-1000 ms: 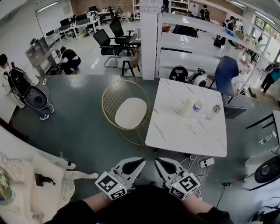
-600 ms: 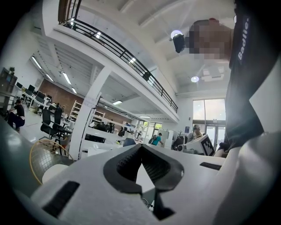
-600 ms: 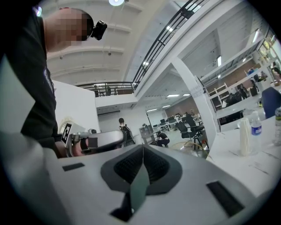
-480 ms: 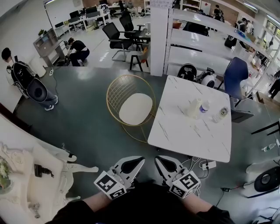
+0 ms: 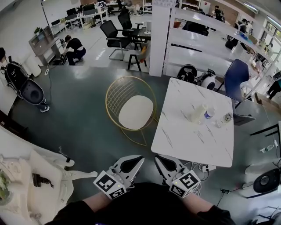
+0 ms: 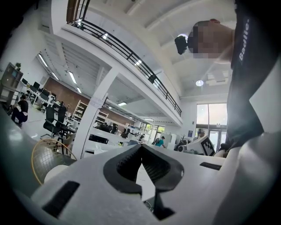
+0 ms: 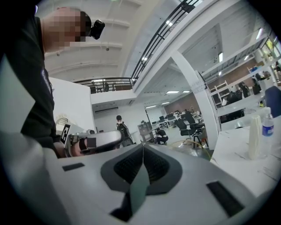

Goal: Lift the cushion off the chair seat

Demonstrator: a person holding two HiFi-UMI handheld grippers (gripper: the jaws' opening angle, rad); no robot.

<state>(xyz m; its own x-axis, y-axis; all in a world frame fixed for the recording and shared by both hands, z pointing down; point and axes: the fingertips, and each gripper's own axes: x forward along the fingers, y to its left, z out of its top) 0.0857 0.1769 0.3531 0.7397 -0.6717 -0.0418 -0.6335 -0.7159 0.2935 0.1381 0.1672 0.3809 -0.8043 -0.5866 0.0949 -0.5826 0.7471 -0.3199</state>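
Left gripper [image 5: 138, 159] and right gripper [image 5: 158, 160], both closed and empty, hover at bottom centre, well apart from the white cushion [image 5: 136, 112] on the wire chair [image 5: 115, 94] mid-frame. Likely the approach step; next, reach in and open the jaws.

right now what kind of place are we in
Probably a large open-plan office hall: desks with monitors and black office chairs at the back, a marble-topped table beside a gold wire chair, and a railed upper gallery.
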